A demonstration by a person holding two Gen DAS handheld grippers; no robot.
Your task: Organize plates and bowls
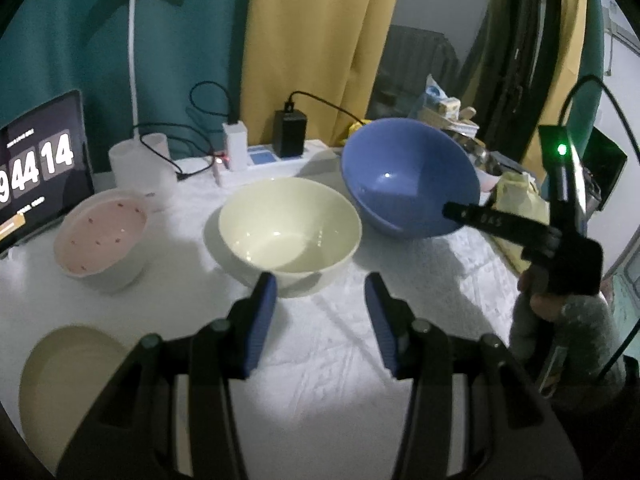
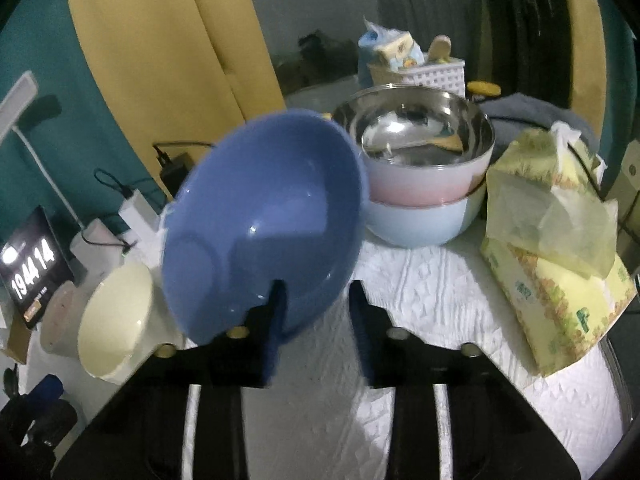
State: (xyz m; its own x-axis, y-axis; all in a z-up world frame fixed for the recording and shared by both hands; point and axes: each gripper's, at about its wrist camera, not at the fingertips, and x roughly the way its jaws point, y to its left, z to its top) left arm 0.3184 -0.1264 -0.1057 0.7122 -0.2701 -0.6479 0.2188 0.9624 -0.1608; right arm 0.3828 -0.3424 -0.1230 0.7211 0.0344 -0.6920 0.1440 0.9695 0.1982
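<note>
Three bowls: blue bowl [image 2: 264,216], cream bowl [image 1: 290,228] and pink bowl [image 1: 100,238] sit across the middle of the left view on the white cloth [image 1: 340,340].
Blue bowl: tilted, centre-left of the right view; looks rigid, smooth, likely slippery.
Right gripper [image 2: 316,308]: one finger inside the rim; whether it pinches, cannot tell.
Left gripper [image 1: 320,292]: moderately apart, empty, just short of the cream bowl.
Hold point: rim wall, pinched firmly.

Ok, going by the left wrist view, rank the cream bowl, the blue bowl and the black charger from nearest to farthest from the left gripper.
1. Cream bowl: just ahead of the left gripper, by its left fingertip.
2. Blue bowl: farther back on the right, tilted, with the right gripper at its rim.
3. Black charger: at the table's back edge, before the yellow curtain.
</note>
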